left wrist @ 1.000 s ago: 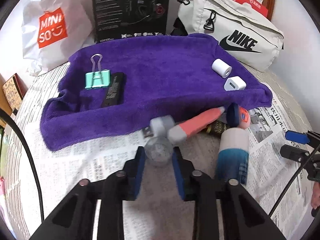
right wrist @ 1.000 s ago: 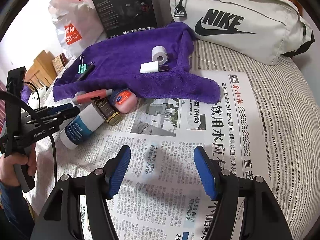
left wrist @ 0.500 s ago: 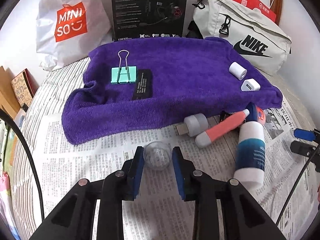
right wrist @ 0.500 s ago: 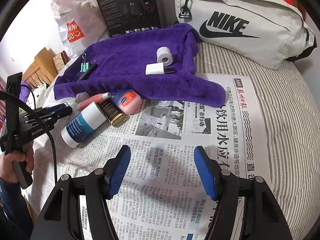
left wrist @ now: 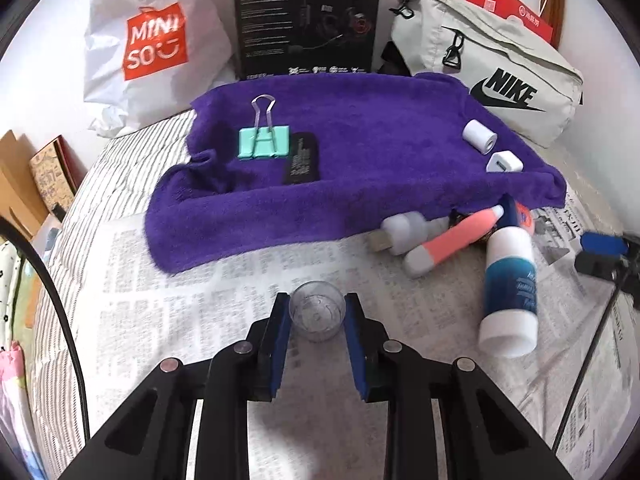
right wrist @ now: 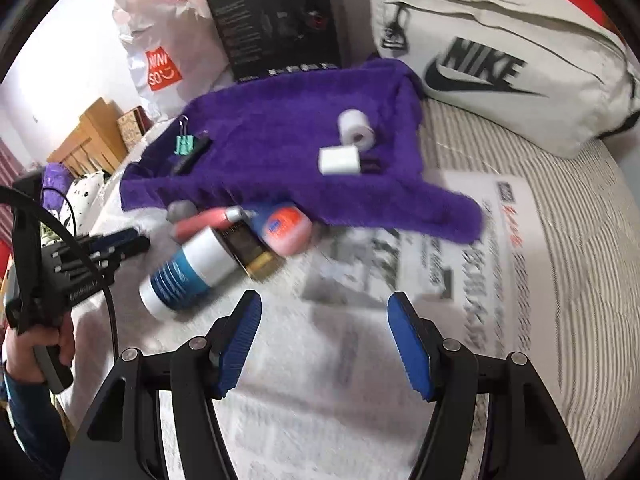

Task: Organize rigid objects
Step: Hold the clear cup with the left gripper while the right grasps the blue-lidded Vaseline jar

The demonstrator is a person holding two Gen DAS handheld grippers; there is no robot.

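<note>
My left gripper is shut on a small clear plastic cap and holds it over the newspaper. A purple towel carries a mint binder clip, a black flat bar, a white roll and a white charger. A pile lies by the towel's front edge: a grey USB plug, a coral tube, a blue-and-white bottle and a pink jar. My right gripper is open and empty over the newspaper, near the bottle.
A Nike bag, a black box and a Miniso bag stand behind the towel. A dark gold-capped bottle lies in the pile. The left gripper shows at the left edge of the right wrist view.
My left gripper has drawn back and to the left from the pile with the clear cap in it. My right gripper has moved left toward the pile; its view is blurred.
</note>
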